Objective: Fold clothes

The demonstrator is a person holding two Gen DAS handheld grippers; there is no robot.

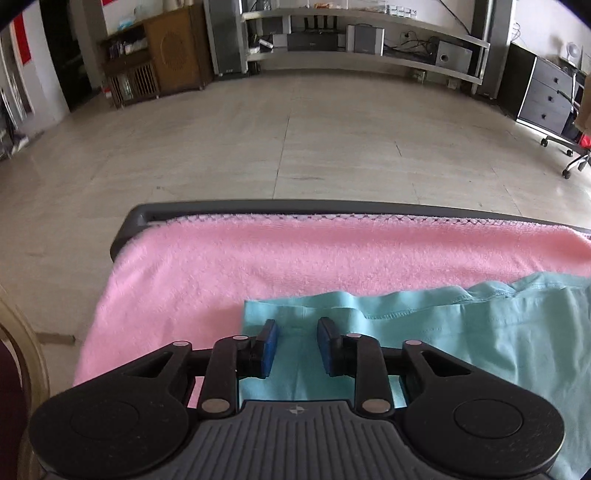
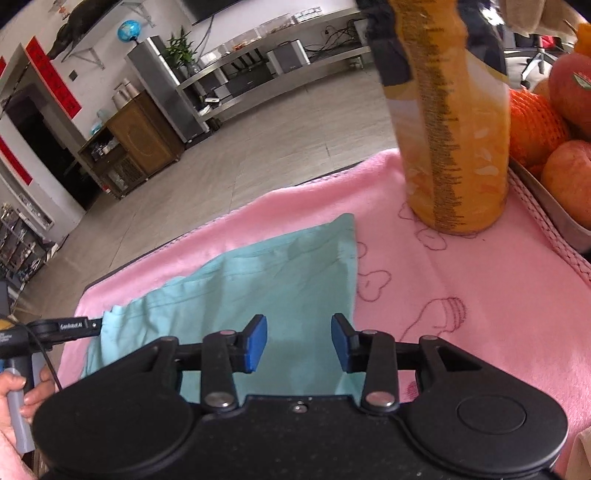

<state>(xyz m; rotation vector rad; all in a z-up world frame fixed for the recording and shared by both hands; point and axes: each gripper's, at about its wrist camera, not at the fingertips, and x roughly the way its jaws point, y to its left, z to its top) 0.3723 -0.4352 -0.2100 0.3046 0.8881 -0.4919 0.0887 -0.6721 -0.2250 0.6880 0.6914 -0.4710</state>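
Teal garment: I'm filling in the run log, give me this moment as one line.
teal garment: flat on pink towel | left gripper: open over its corner | right gripper: open over its edge | fold: not started

one teal garment [image 2: 258, 280], one pink towel [image 2: 461, 295], one orange bottle [image 2: 454, 129], two grippers [image 1: 295, 345] [image 2: 299, 341], two apples [image 2: 569, 184], one office chair [image 1: 569, 147], one globe [image 2: 129, 29].

The right hand-held gripper [image 2: 298, 341] hovers with jaws apart over the near right corner of a teal garment [image 2: 258, 291] on a pink towel [image 2: 480, 295], with an orange bottle [image 2: 454, 122] and fruit tray [image 2: 554, 210] far right.
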